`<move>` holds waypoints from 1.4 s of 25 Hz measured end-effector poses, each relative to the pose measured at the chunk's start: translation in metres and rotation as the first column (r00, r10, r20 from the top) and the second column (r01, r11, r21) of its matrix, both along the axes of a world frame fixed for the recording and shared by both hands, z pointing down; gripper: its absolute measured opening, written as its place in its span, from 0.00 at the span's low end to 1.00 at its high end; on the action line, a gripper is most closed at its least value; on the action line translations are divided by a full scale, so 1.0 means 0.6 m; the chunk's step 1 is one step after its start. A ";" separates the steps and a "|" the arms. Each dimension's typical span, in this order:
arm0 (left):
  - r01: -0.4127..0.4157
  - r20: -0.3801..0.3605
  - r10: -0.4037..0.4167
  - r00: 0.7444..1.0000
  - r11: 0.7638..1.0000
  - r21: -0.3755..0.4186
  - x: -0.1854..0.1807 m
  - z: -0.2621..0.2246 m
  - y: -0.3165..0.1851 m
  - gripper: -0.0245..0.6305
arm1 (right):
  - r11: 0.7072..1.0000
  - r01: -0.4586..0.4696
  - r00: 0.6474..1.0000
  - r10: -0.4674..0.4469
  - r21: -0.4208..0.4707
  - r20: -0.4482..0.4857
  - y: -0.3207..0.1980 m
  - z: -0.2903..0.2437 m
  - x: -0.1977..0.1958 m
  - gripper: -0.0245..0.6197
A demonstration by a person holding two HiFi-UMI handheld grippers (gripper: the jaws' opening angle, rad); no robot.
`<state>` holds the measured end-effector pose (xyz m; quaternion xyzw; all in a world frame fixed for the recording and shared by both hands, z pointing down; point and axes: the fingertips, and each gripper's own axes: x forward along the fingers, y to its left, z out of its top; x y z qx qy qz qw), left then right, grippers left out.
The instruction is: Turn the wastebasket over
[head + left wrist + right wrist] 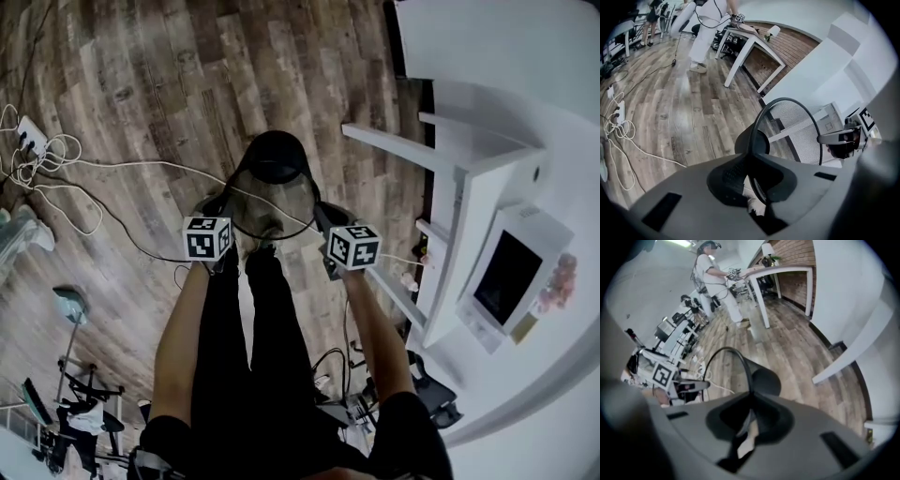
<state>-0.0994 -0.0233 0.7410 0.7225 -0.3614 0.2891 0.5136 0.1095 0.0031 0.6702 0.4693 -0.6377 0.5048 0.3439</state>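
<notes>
Gripping the wire rim of the black mesh wastebasket from opposite sides, both hand-held units are closed down to a narrow gap. The left gripper has its jaws pinched on the rim at the left side; in the left gripper view the rim wire runs straight down into the nearly shut jaws of the left gripper, with the mesh wall of the wastebasket to the right. The right gripper clamps the opposite side of the rim; in the right gripper view the wire enters the closed jaws of the right gripper, and the solid dark base of the wastebasket lies just beyond. The wastebasket sits between the two grippers in front of the person's legs, mouth toward the head camera, base pointing away over the wooden floor. Contact between base and floor cannot be determined. A white desk stands at the right.
</notes>
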 end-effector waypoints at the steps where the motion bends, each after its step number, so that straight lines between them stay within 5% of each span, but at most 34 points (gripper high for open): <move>1: -0.008 0.016 0.008 1.000 1.000 0.000 0.000 0.006 -0.003 0.12 | 1.000 -0.015 1.000 0.015 -0.003 0.003 0.001 0.015 0.002 0.11; 18: -0.064 0.238 0.099 0.966 0.986 -0.152 0.042 0.185 -0.013 0.13 | 0.980 -0.132 0.988 0.142 -0.149 0.062 0.011 0.290 0.062 0.11; 35: -0.072 0.259 0.120 0.958 0.980 -0.188 0.123 0.366 -0.093 0.12 | 0.972 -0.145 0.986 0.158 -0.185 0.055 -0.062 0.467 0.141 0.11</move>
